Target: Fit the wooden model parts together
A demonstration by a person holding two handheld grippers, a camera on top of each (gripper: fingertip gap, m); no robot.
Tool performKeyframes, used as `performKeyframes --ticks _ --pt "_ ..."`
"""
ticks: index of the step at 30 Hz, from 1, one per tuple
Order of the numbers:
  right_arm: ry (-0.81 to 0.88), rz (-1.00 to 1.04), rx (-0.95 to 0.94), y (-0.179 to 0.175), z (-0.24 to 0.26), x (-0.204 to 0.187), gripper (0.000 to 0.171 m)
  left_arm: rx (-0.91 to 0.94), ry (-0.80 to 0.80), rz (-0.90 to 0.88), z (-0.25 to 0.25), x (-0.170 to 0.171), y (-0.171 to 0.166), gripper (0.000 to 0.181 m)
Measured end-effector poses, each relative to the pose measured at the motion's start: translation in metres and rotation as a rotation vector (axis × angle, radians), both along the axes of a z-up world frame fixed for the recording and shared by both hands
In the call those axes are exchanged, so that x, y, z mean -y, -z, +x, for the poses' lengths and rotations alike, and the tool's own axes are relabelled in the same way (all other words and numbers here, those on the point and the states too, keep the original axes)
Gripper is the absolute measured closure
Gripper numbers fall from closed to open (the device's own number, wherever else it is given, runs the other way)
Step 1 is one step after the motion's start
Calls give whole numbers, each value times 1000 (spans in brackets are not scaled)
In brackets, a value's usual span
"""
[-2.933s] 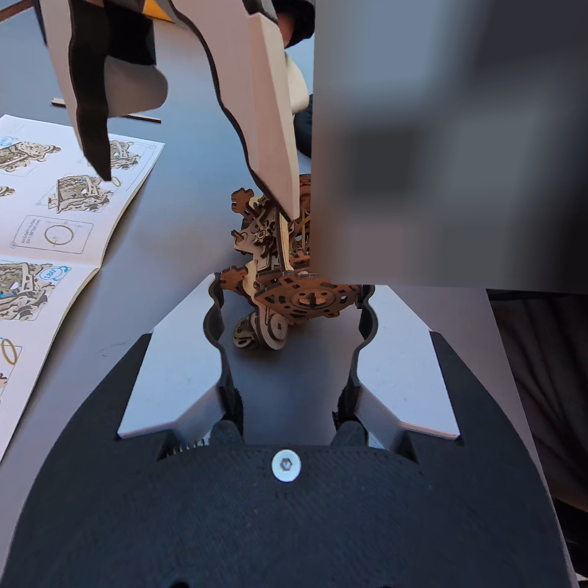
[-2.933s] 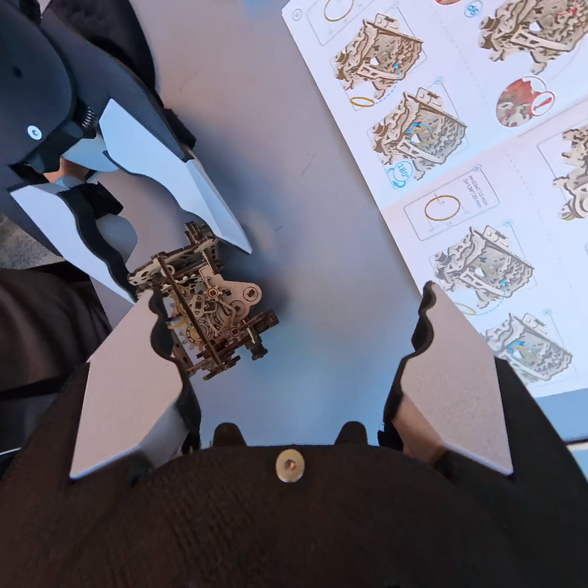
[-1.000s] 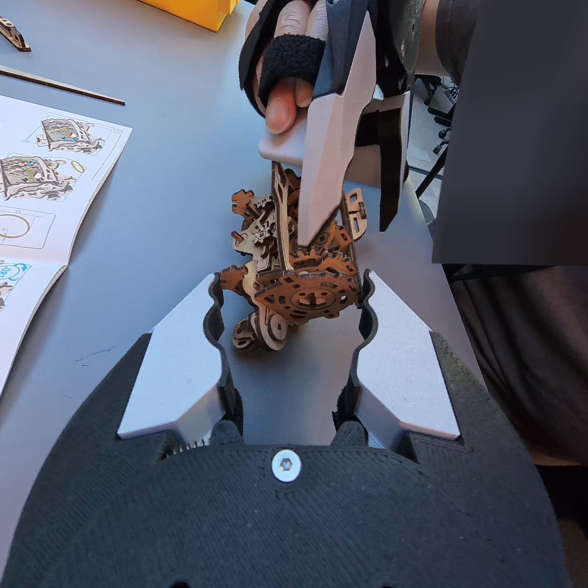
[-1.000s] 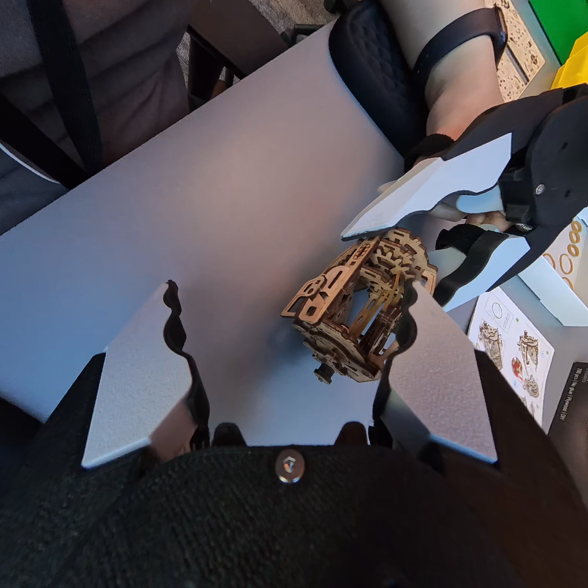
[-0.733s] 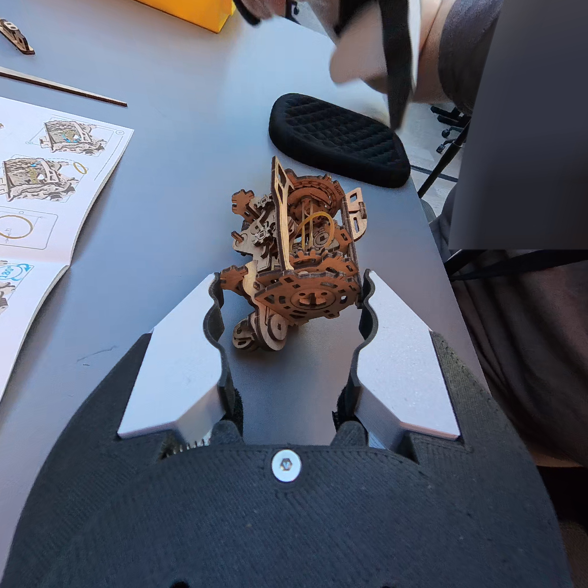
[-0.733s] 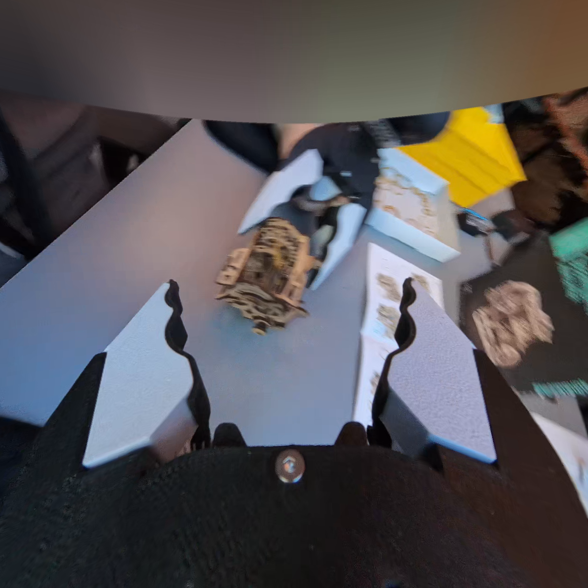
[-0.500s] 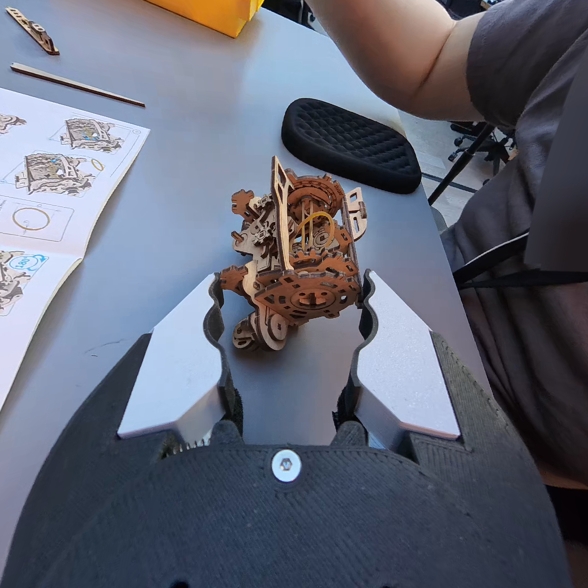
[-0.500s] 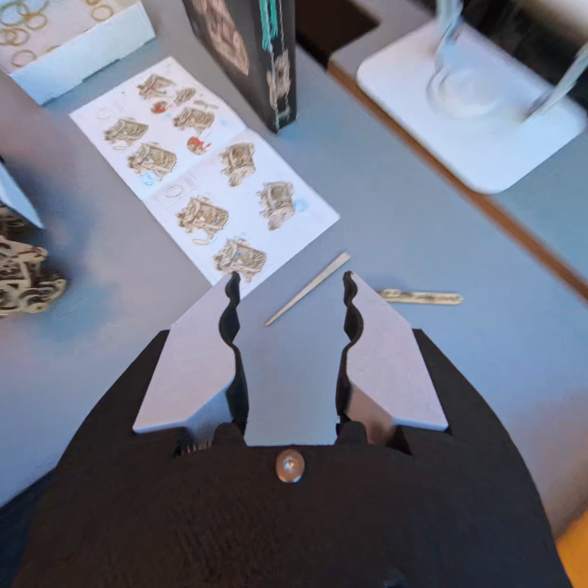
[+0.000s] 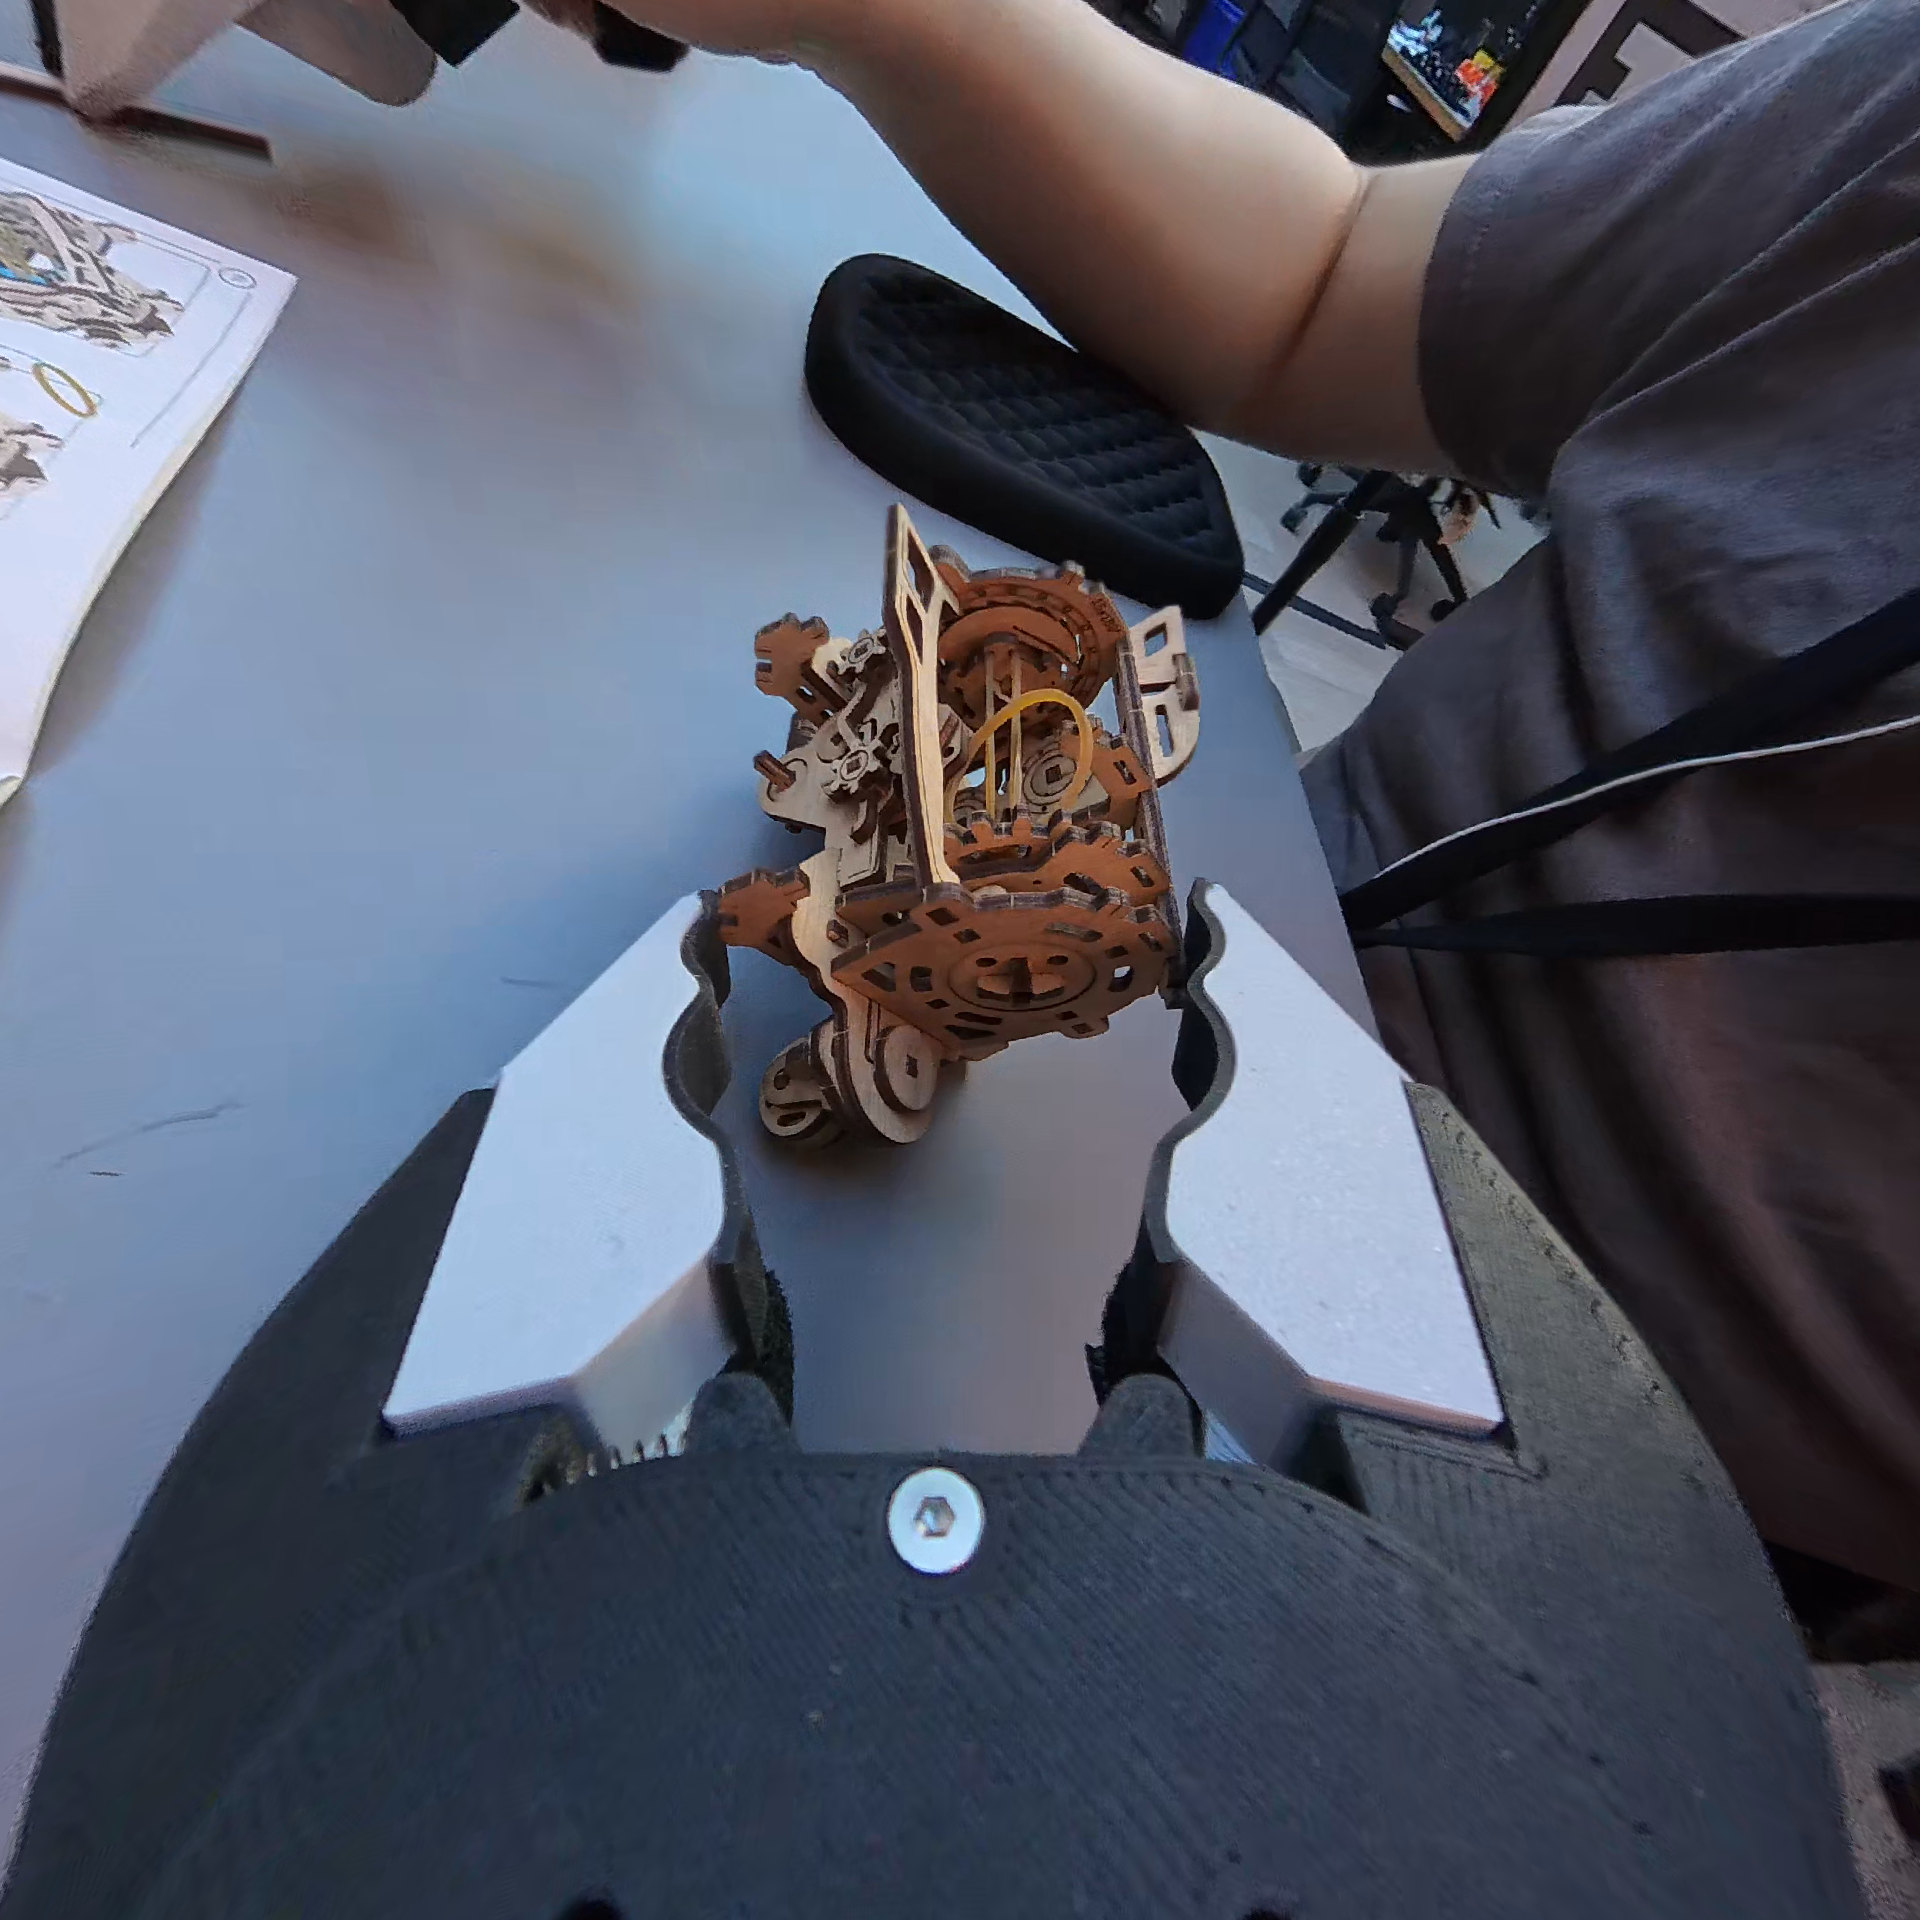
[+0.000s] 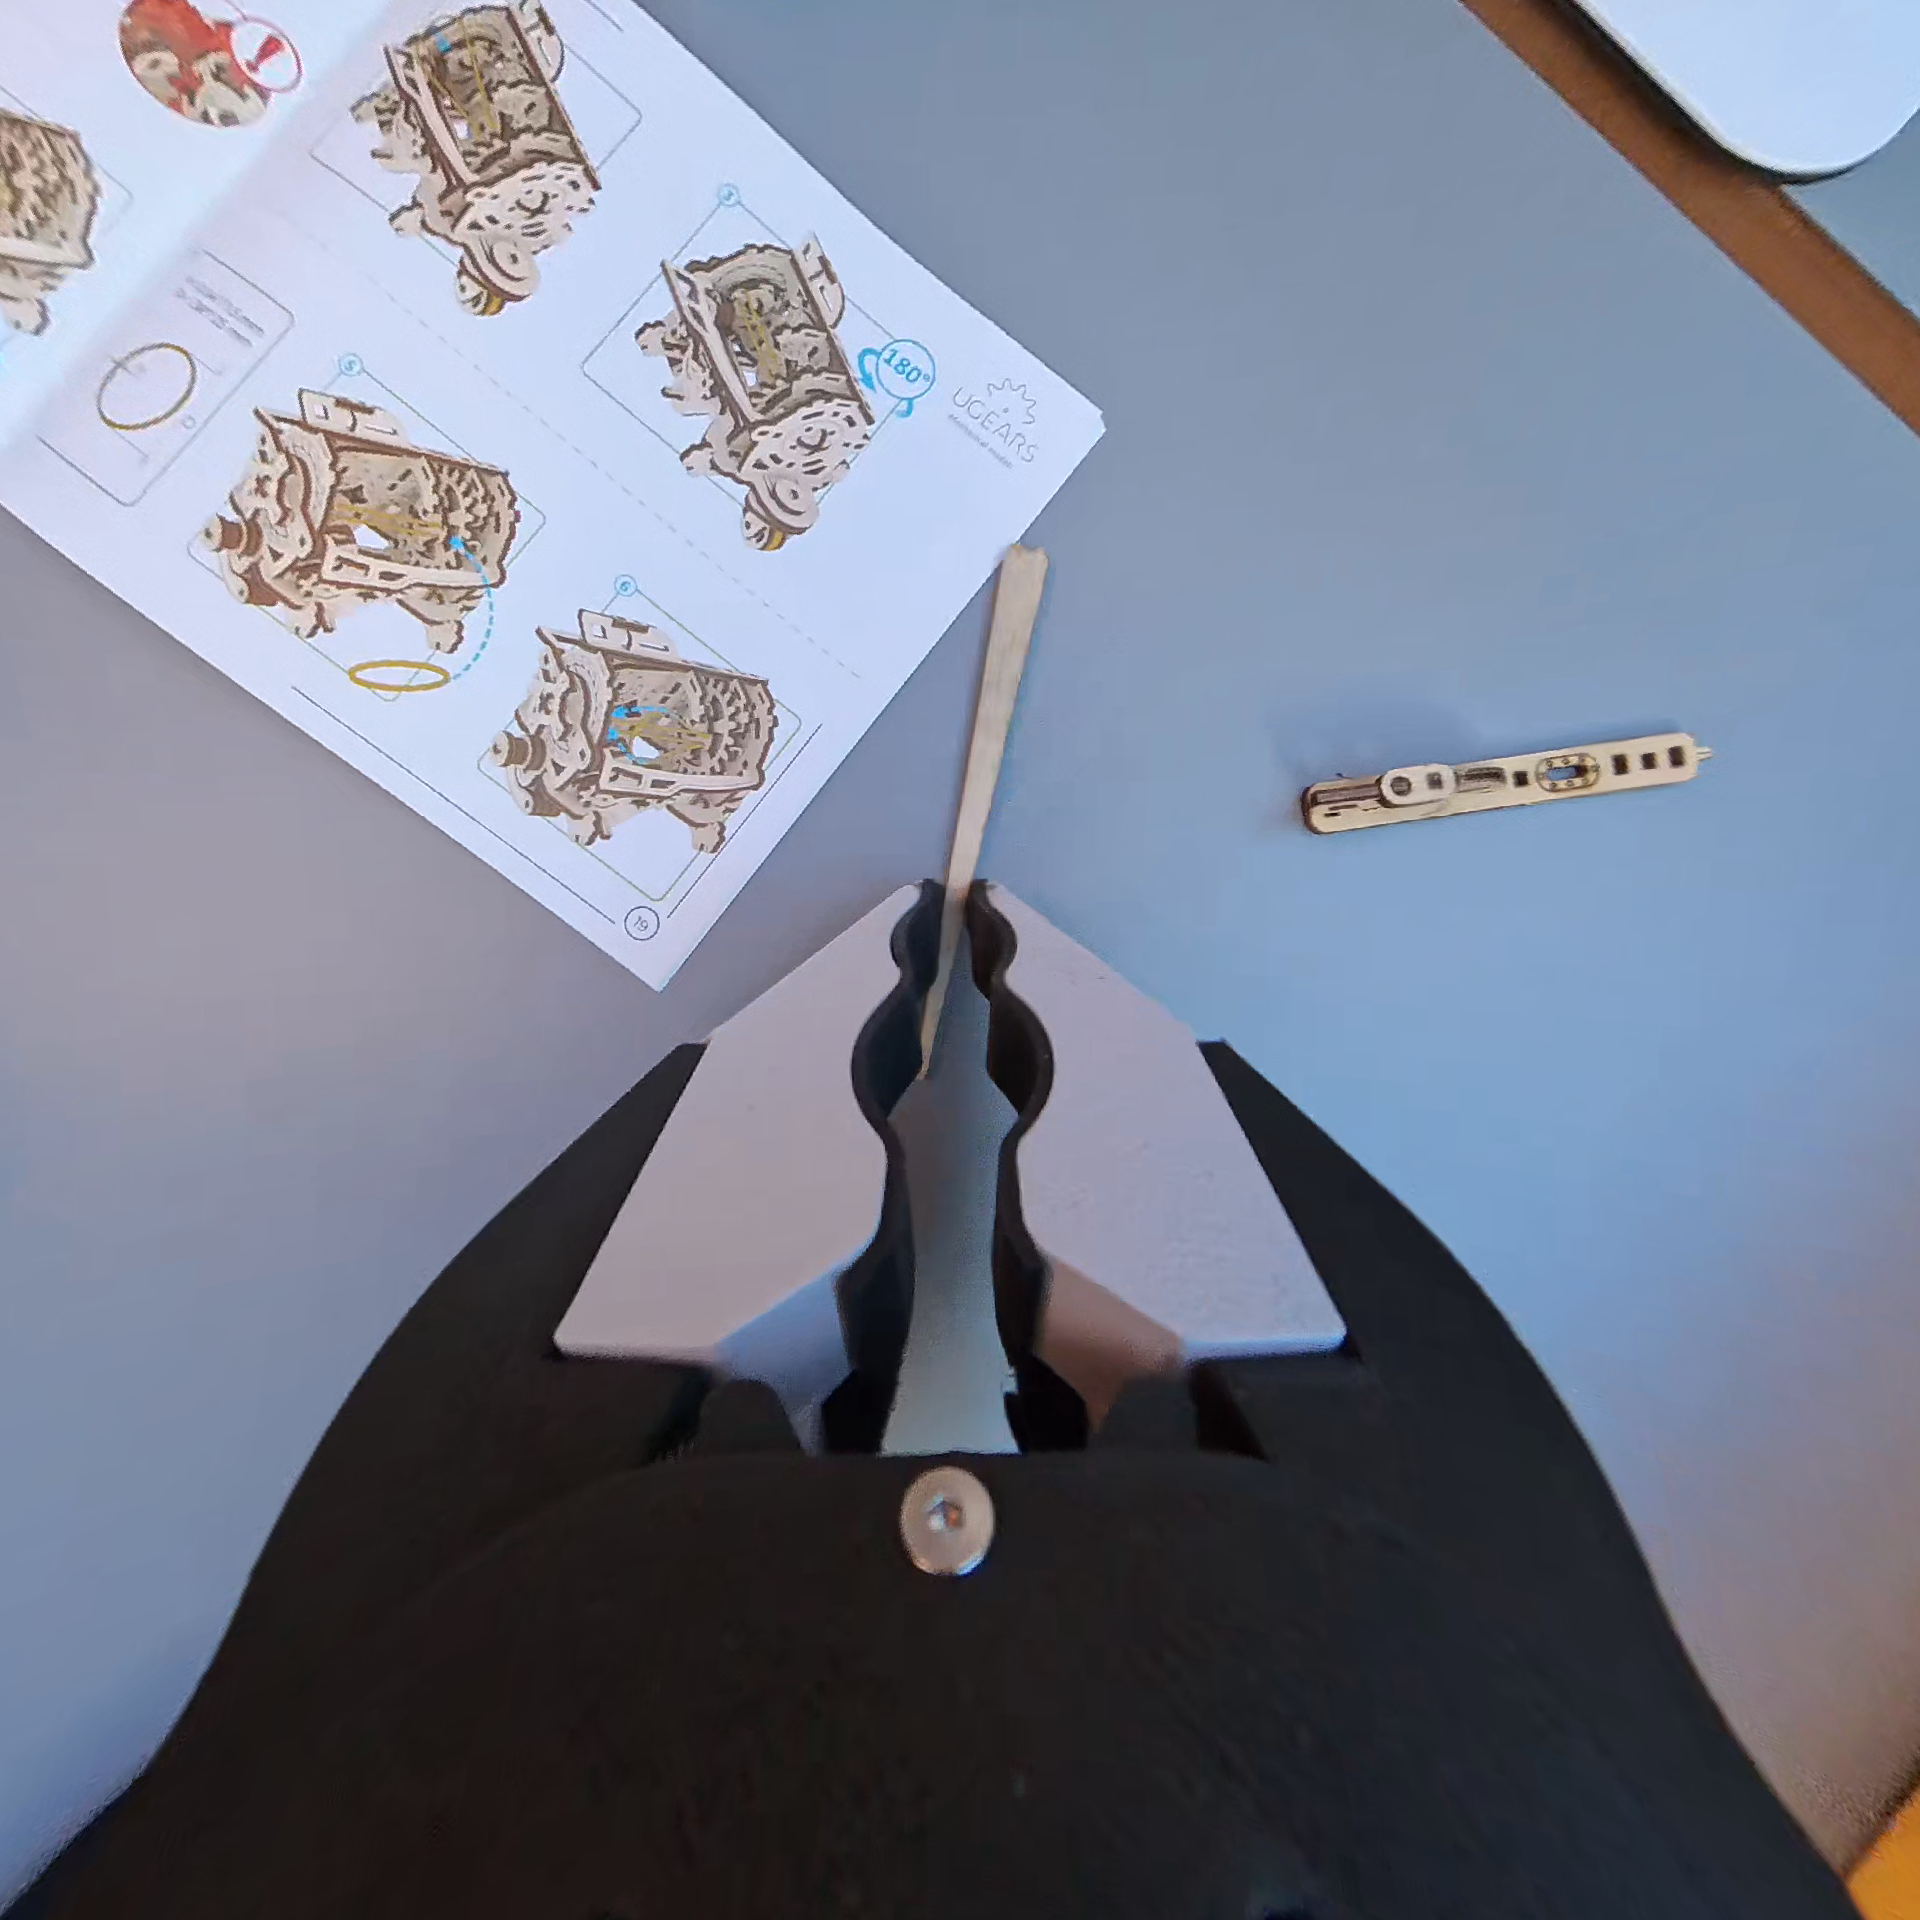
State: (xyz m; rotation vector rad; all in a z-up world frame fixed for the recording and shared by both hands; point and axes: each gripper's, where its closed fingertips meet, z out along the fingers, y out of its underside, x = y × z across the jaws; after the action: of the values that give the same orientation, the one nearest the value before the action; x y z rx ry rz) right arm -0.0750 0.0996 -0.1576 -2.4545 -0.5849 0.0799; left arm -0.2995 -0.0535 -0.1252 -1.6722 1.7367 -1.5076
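Note:
The wooden gear model (image 9: 977, 831), with a yellow rubber band inside, stands tilted on the grey table. My left gripper (image 9: 951, 914) is closed on its hexagonal base plate, one finger on each side. My right gripper (image 10: 951, 894) is shut on the near end of a thin wooden stick (image 10: 987, 727), which points away over the table. In the left wrist view the right gripper (image 9: 239, 52) is blurred at the far top left. A small slotted wooden strip (image 10: 1507, 779) lies to the right of the stick.
The instruction sheet (image 10: 520, 416) lies left of the stick and also shows in the left wrist view (image 9: 94, 343). A black padded rest (image 9: 1018, 436) lies behind the model under the person's forearm (image 9: 1091, 208). A brown table edge (image 10: 1714, 197) and a white base (image 10: 1766, 83) are at the far right. There is about 30 centimetres between the tips of the two grippers.
My right gripper left the model, swung to the far side of the table and closed on the thin stick. My left gripper kept its hold on the model.

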Motion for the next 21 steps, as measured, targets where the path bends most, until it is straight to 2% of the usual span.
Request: performKeyframes --ticks 7,14,17,19,21 --pt "-38 -25 -181 -2 -5 5 168 -29 26 -120 -1 1 -1 95" --pt "-108 98 -95 -31 -12 10 168 -29 31 -240 -2 -2 -6 95" --pt "-312 147 -196 -59 -52 28 168 -23 21 -282 -2 -5 -8 95" --pt "-539 141 -318 -77 -94 59 168 -28 33 -260 -2 -2 -6 95" --pt "-679 123 -327 -83 -115 83 168 -34 57 -224 -4 3 -5 95"
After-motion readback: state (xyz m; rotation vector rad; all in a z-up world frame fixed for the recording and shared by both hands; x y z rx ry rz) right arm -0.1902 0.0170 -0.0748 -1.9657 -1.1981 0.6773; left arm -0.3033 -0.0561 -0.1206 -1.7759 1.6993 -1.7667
